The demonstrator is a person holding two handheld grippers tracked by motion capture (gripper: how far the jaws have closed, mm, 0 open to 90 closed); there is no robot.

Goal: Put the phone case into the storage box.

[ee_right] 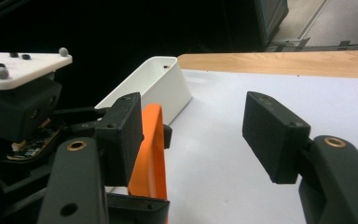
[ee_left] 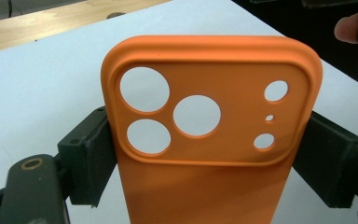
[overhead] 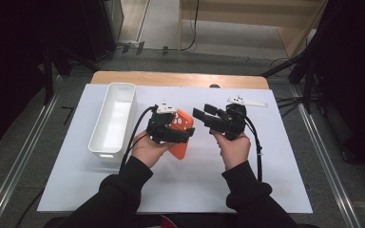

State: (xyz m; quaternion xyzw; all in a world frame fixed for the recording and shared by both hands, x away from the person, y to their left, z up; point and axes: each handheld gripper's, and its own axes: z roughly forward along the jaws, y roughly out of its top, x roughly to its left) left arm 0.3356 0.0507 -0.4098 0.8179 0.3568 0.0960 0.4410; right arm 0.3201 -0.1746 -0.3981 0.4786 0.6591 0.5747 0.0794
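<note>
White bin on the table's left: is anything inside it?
The white bin looks empty in the high view: bare white floor, no object. The right gripper view shows it side-on, its interior hidden by the wall and the left hand-held gripper.

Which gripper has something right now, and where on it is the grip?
The left gripper holds the orange phone case, jaws clamped on its two long side edges at the camera-cutout end. The right gripper is open, holding nothing.

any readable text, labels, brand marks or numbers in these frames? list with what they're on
None readable.
Orange phone case: plain, camera cutouts, no logo or print on the face shown.
White bin: blank.
Left gripper and right gripper: screws and marker dots, no lettering.
White table sheet: blank.
</note>
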